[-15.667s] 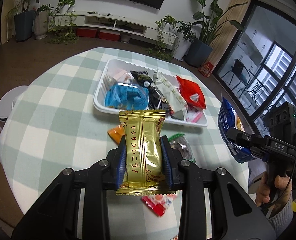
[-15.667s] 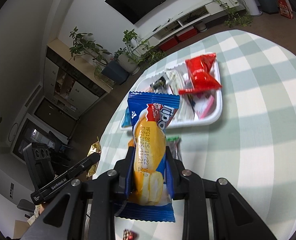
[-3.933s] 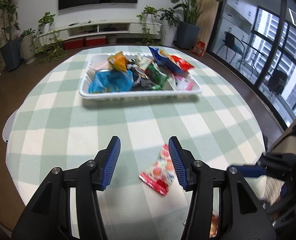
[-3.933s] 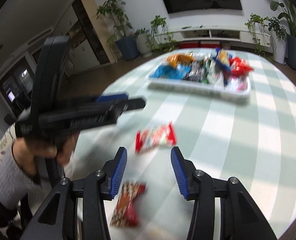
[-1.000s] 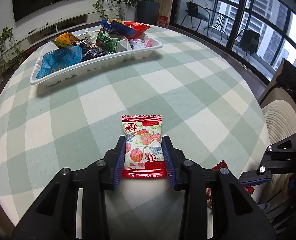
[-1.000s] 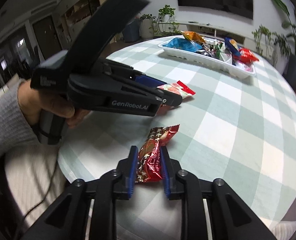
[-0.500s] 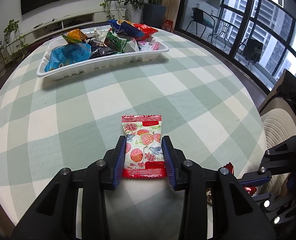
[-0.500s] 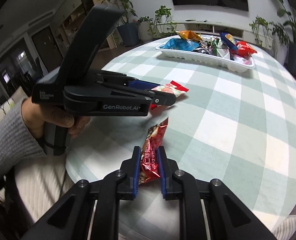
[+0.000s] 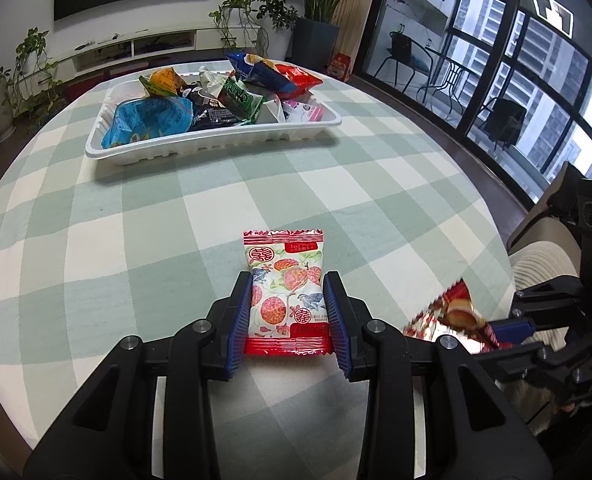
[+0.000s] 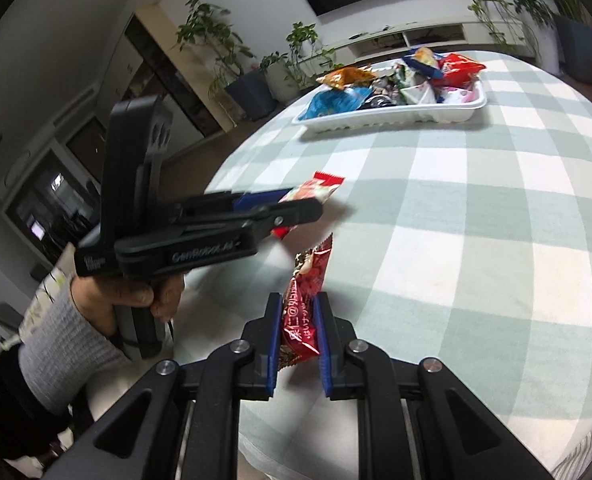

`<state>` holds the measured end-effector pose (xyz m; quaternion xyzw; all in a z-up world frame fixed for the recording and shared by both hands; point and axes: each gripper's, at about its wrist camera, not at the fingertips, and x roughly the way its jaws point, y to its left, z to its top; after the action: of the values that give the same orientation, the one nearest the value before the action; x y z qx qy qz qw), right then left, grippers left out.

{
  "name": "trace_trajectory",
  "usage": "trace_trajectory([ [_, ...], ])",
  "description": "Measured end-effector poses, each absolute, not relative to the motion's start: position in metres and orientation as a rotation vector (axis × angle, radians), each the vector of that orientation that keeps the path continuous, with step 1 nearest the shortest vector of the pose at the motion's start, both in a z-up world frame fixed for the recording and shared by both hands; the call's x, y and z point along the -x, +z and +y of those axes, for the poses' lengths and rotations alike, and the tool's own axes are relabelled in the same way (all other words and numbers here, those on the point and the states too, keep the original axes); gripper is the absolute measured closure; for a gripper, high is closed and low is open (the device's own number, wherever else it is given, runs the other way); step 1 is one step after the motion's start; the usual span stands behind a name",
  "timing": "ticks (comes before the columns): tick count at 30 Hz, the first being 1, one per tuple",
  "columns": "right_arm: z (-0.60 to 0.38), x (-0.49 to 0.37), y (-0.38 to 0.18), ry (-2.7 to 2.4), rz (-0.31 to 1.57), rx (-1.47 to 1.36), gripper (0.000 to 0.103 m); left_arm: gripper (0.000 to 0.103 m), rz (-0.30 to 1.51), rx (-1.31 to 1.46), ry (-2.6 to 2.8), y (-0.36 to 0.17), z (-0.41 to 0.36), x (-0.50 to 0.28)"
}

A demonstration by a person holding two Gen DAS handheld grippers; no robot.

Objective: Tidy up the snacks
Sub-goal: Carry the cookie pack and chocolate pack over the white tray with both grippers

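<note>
My left gripper (image 9: pixel 288 284) is shut on a white and red lychee snack packet (image 9: pixel 286 292) and holds it above the checked tablecloth; it also shows in the right wrist view (image 10: pixel 309 194). My right gripper (image 10: pixel 299 304) is shut on a dark red snack packet (image 10: pixel 305 292), lifted off the table; it shows at the right of the left wrist view (image 9: pixel 451 316). The white tray (image 9: pixel 216 144) full of snack bags stands at the far side of the round table, also in the right wrist view (image 10: pixel 391 118).
The round table carries a green and white checked cloth (image 9: pixel 335 184). A beige cushioned seat (image 9: pixel 543 260) is beside the table's right edge. Potted plants (image 9: pixel 256 20) and a TV shelf stand behind, with glass doors at the right.
Both grippers have risen with their packets. The dark red packet has come off the table, and the tray sits nearer the middle of both views.
</note>
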<state>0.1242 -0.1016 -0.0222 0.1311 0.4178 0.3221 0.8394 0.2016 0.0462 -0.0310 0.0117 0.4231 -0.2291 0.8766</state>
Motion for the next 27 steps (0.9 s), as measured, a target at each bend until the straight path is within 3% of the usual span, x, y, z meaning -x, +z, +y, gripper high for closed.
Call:
trace_trajectory([
  [27,-0.118,-0.247,0.033,0.703,0.806,-0.482,0.085,0.07,0.847,0.147,-0.42,0.02,0.073,-0.266],
])
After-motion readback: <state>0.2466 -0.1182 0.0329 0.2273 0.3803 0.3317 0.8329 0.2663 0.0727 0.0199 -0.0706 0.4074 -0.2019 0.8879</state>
